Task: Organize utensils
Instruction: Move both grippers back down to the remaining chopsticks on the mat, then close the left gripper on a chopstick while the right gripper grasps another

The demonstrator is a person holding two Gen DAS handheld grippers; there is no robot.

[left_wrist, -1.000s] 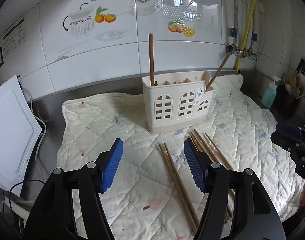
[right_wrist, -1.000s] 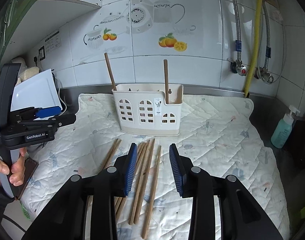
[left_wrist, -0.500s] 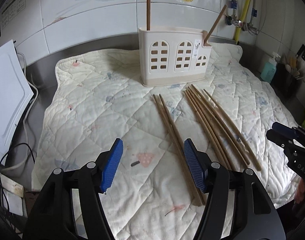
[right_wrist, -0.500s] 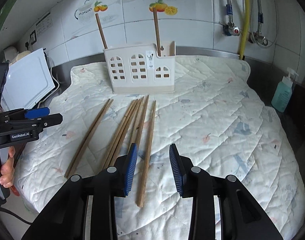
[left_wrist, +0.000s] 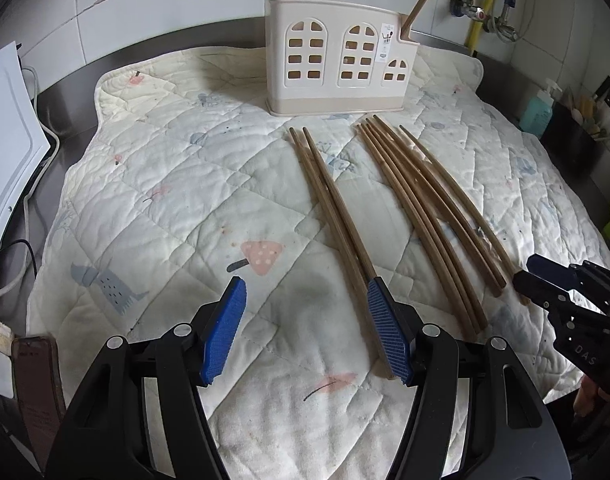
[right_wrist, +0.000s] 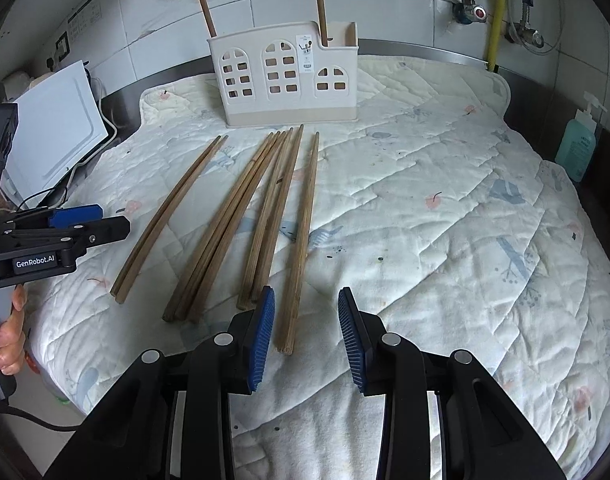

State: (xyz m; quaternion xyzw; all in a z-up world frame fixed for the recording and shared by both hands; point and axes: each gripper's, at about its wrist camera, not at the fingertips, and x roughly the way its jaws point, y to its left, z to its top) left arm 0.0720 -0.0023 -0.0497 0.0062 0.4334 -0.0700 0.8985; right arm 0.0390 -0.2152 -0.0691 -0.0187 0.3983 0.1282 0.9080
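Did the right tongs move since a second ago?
Yes. The right tongs pulled back and dipped toward the quilt: the utensil holder sits higher and farther off, and the near end of a chopstick now lies between their tips.

A soft quilted cloth (right_wrist: pixel 445 208) covers the metal counter (left_wrist: pixel 65 108) ahead of the fingers; white wall tiles (right_wrist: pixel 385 4) stand behind.

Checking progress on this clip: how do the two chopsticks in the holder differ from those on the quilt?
The two chopsticks in the holder stand up, one at each end of the utensil holder, far apart. The chopsticks on the quilt lie flat in front of it, roughly side by side, many more in number. One standing stick leans; the loose ones all rest on the quilted mat. All look like the same brown wood.
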